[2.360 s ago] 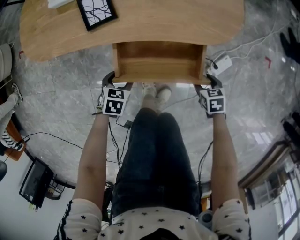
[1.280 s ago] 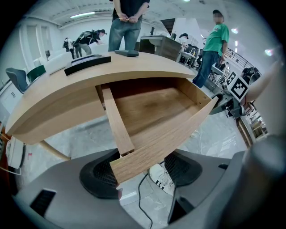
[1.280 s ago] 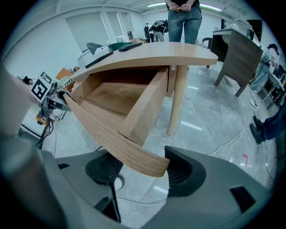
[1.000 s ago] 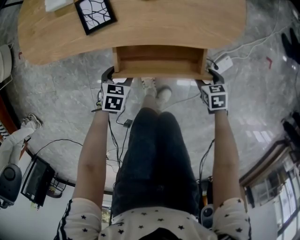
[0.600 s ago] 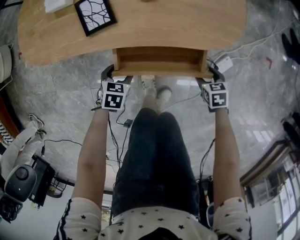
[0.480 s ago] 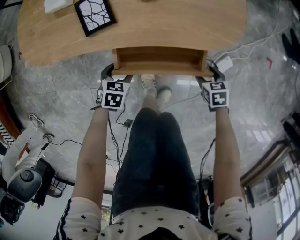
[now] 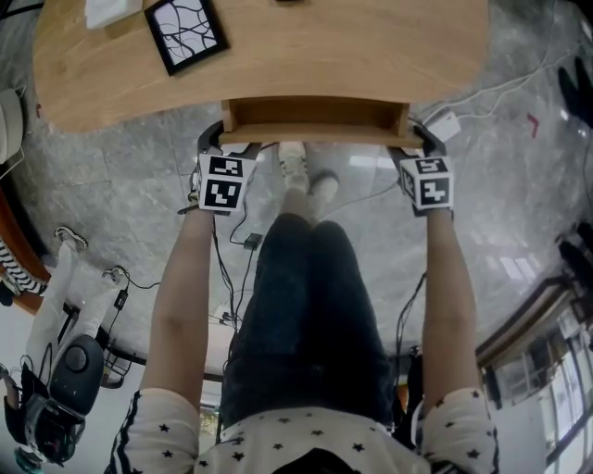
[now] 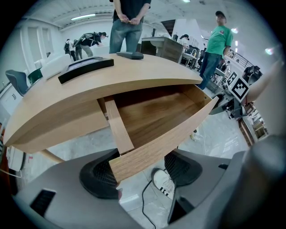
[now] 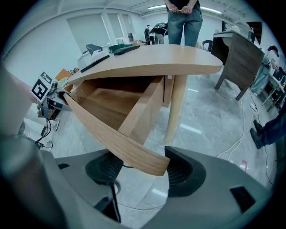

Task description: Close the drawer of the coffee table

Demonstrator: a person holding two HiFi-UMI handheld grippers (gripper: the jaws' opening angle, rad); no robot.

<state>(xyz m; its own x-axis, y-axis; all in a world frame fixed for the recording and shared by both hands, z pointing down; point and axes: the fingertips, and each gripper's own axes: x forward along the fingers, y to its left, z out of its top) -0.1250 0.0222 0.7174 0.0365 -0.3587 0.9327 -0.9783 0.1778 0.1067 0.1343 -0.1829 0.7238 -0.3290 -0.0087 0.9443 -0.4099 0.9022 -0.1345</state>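
The wooden coffee table [image 7: 278,65] lies across the top of the head view. Its drawer [image 7: 315,117] sticks out only a narrow strip beyond the table's near edge. My left gripper [image 7: 212,141] is at the drawer front's left corner and my right gripper [image 7: 422,142] at its right corner. In the left gripper view the drawer [image 8: 152,116] is empty, and its front corner sits between the wide-apart pads of the left gripper [image 8: 140,172]. The right gripper [image 9: 143,167] likewise straddles the other corner of the drawer [image 9: 107,105]. Both stand open.
A black picture frame [image 7: 190,28] and a white object [image 7: 107,9] lie on the table top. The person's shoes [image 7: 306,171] and cables are on the marble floor under the drawer. A white adapter [image 7: 443,123] lies at the right, a wheeled device [image 7: 65,380] at lower left. People [image 8: 129,22] stand beyond the table.
The drawer has slid further in under the table top, and both grippers have moved forward with its front. The wheeled device at the lower left has come further into view.
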